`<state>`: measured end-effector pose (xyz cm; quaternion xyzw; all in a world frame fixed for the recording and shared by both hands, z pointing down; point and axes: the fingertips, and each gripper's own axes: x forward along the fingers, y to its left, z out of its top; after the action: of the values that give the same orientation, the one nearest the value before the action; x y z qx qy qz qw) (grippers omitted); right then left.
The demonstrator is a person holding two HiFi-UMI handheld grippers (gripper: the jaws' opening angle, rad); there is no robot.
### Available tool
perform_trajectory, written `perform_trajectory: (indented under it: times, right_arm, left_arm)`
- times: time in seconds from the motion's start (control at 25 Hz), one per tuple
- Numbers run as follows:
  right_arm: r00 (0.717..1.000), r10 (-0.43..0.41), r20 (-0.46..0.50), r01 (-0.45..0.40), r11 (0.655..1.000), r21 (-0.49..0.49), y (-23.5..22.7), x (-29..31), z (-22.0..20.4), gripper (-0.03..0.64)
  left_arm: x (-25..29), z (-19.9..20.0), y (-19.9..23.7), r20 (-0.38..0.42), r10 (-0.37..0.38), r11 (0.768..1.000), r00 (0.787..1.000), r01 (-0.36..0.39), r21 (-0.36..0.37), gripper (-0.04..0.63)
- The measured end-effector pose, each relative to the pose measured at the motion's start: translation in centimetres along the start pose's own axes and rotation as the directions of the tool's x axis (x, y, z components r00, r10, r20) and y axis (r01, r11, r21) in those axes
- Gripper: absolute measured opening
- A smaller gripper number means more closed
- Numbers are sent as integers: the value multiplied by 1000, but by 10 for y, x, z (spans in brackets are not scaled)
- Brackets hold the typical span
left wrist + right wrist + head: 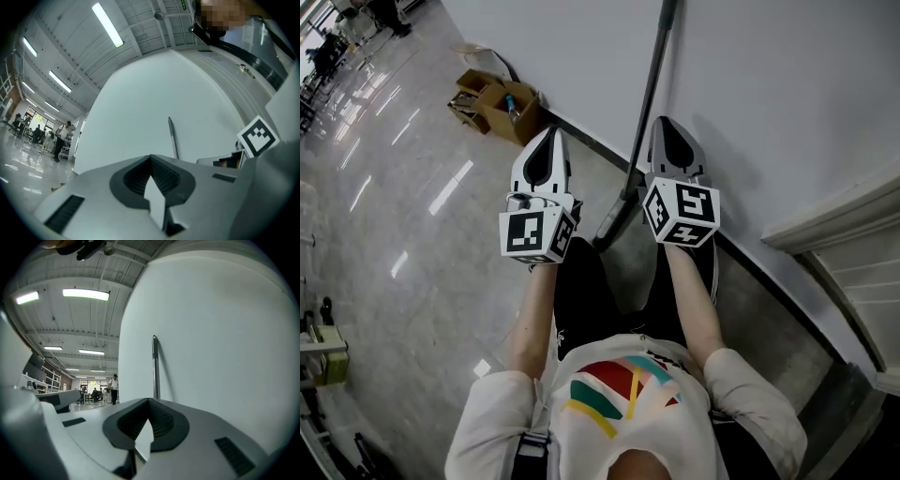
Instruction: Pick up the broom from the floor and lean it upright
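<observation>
Between left gripper (551, 133) and right gripper (667, 124), jaws closed, empty: broom (648, 98) upright against wall (778, 84).

White wall (581, 56): cardboard box (502, 108) at its foot, glossy floor (384, 187) alongside, ceiling strip lights (86, 294) above.

Long white fluorescent ceiling tubes (107, 24) light the hall brightly, and their streaks glare on the glossy grey stone floor (403, 187). The thin grey metal pole (155, 366) throws a soft shadow on the plain white wall (211, 333). Both gripper views bow outward, with black corners.
</observation>
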<state>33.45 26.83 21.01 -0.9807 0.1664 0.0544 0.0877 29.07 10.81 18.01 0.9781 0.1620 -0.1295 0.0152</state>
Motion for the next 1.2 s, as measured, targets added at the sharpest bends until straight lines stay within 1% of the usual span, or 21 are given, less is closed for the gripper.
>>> perform_trajectory:
  times: [0.16, 0.32, 0.48, 0.6, 0.72, 0.84, 0.96, 1.04, 1.08, 1.2]
  right_arm:
    - [997, 77, -9, -77, 997, 1, 18, -4, 4, 14]
    - [989, 141, -51, -143, 990, -22, 33, -6, -6, 14]
    - [976, 200, -83, -204, 978, -47, 35, 0, -17, 14]
    - [974, 212, -82, -217, 974, -59, 32, 6, -28, 14]
    - [968, 234, -88, -240, 969, -64, 32, 26, -50, 14]
    - [952, 288, -99, -293, 956, -34, 41, 36, -69, 14]
    - [932, 337, -135, -348, 936, -60, 62, 41, -86, 14]
    - [916, 381, -128, -391, 918, -68, 79, 50, -84, 14]
    - [907, 404, -122, -413, 908, -68, 87, 54, -77, 14]
    - [877, 455, -155, -470, 879, -78, 110, 53, -44, 14]
  left_arm:
    - [-16, -15, 13, -34, 51, 998, 998, -53, -42, 46]
    - [-24, -41, 28, -54, 83, 995, 995, -86, -59, 46]
    - [-17, -50, 38, -20, 126, 988, 992, -127, -83, 46]
    - [-16, -48, 34, 3, 125, 990, 992, -125, -65, 46]
    - [-12, -50, 39, 15, 115, 993, 993, -115, -35, 46]
    - [-20, -57, 47, 2, 133, 991, 991, -133, 13, 46]
    - [-34, -64, 65, -18, 171, 985, 985, -171, 3, 46]
    - [-34, -58, 78, 2, 191, 982, 982, -191, -4, 46]
    - [-33, -48, 81, 22, 199, 980, 980, -198, -7, 46]
    - [-36, 4, 78, 75, 226, 974, 971, -226, -12, 46]
